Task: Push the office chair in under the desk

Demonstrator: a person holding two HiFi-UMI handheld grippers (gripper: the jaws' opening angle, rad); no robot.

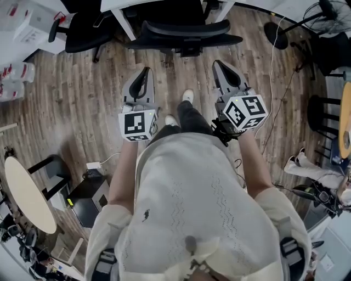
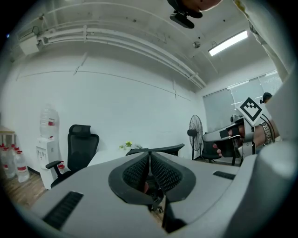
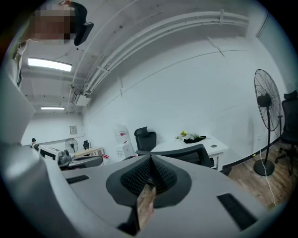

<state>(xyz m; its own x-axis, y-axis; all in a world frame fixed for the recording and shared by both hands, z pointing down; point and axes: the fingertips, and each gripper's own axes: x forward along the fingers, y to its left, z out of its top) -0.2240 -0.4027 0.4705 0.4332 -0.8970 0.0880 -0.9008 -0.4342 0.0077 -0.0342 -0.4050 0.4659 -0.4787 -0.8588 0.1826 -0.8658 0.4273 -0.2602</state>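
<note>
Straight ahead of you, the office chair point(image 1: 184, 34) lies broadside at the surface point(image 1: 115, 6), equally near left claw point(image 1: 145, 71) and right claw point(image 1: 218, 64); both closed together, holding nothing.

Cream knit top point(image 1: 192, 197); dark trousers point(image 1: 193, 118); white shoes point(image 1: 188, 96)

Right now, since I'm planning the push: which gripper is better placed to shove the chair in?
Right, narrowly: the right gripper, shut, reaches nearer the back of the office chair than the left gripper, also shut.
</note>
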